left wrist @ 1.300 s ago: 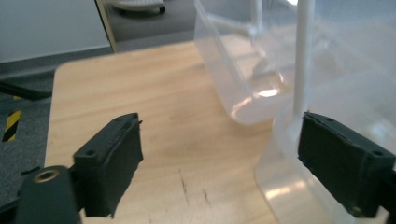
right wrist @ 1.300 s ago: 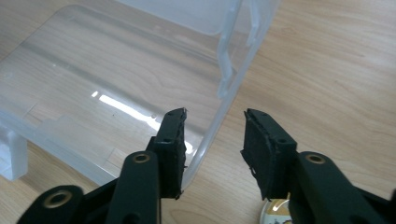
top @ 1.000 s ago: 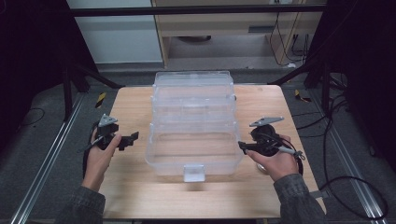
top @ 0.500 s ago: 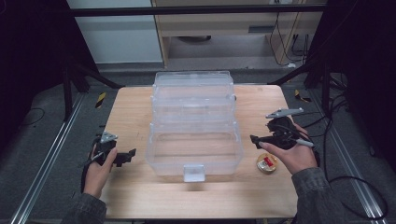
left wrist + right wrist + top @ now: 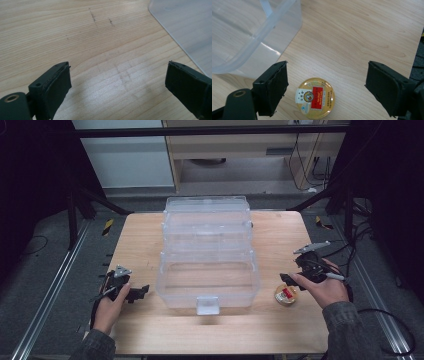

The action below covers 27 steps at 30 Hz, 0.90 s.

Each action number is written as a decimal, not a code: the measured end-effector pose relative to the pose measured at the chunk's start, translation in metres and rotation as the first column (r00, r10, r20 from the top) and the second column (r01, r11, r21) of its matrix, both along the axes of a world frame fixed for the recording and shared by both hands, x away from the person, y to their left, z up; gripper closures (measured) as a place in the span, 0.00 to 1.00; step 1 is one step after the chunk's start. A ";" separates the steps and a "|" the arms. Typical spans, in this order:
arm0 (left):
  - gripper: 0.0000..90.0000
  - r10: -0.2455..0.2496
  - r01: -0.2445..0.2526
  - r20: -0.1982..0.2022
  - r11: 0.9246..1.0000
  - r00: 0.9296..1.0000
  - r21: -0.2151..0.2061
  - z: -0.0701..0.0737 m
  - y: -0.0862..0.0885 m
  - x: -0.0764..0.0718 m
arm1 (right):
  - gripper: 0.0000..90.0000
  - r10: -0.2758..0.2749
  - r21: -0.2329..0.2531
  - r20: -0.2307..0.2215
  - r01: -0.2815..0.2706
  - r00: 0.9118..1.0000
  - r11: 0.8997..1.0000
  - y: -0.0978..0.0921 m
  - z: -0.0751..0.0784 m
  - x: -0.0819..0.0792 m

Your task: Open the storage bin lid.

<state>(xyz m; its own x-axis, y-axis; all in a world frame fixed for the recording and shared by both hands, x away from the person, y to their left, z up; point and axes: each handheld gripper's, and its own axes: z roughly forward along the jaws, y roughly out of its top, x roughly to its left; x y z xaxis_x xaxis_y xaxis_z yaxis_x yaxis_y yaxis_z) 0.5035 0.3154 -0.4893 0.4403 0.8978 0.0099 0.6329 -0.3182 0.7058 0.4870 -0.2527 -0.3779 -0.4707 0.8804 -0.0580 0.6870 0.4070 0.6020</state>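
In the high view, a clear plastic box [image 5: 207, 252] is seen mid-table [image 5: 140, 235], the left gripper [image 5: 131, 292] beside it, and the right gripper [image 5: 295, 279] just above a small gold tin [image 5: 286, 295], partly hidden by the hand. In the left gripper view, jaws are held wide apart over bare wood; the box is cut off at the corner [image 5: 185, 22]. In the right gripper view, jaws are spread around the tin [image 5: 315, 98], its label too small to be read.

tin [image 5: 315, 98] — gold lid, red label; box [image 5: 207, 255] — clear; table [image 5: 280, 330] — pale wood grain
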 end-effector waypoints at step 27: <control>0.01 -0.031 0.031 -0.018 0.999 0.999 0.019 -0.016 -0.003 0.003 | 0.16 0.031 -0.134 -0.179 -0.056 0.983 0.989 -0.005 -0.055 0.009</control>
